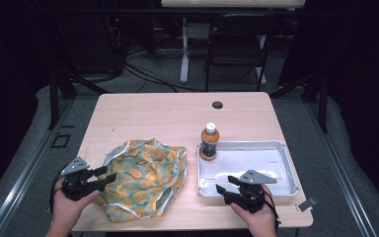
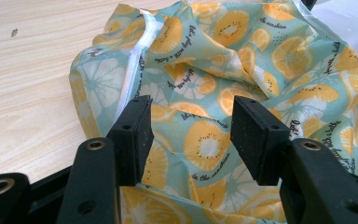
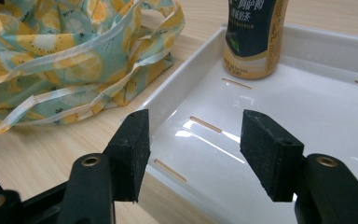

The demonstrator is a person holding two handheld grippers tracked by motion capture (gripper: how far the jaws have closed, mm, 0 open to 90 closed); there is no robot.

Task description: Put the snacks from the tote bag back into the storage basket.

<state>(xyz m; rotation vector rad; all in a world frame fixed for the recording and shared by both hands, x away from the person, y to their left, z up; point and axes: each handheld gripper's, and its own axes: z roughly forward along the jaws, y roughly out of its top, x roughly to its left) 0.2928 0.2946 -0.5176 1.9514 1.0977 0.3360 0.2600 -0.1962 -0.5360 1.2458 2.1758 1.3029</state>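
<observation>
A crumpled cloth bag [image 1: 145,177] printed with orange slices on teal lies on the wooden table [image 1: 177,116], left of centre. My left gripper [image 1: 106,177] is open at the bag's left edge; in the left gripper view the bag [image 2: 223,84] spreads under and beyond the open jaws [image 2: 191,135]. A bottle [image 1: 209,141] with a white cap and dark label stands upright in the far left corner of a white tray [image 1: 276,146]. My right gripper [image 1: 222,189] is open over the tray's near left corner, with the tray [image 3: 307,116], bottle [image 3: 254,37] and bag [image 3: 65,60] ahead.
A round cable hole [image 1: 217,104] is in the table near its far edge. A black chair [image 1: 237,44] and a white desk leg [image 1: 184,49] stand beyond the table. A small grey tag [image 1: 307,204] lies at the table's near right corner.
</observation>
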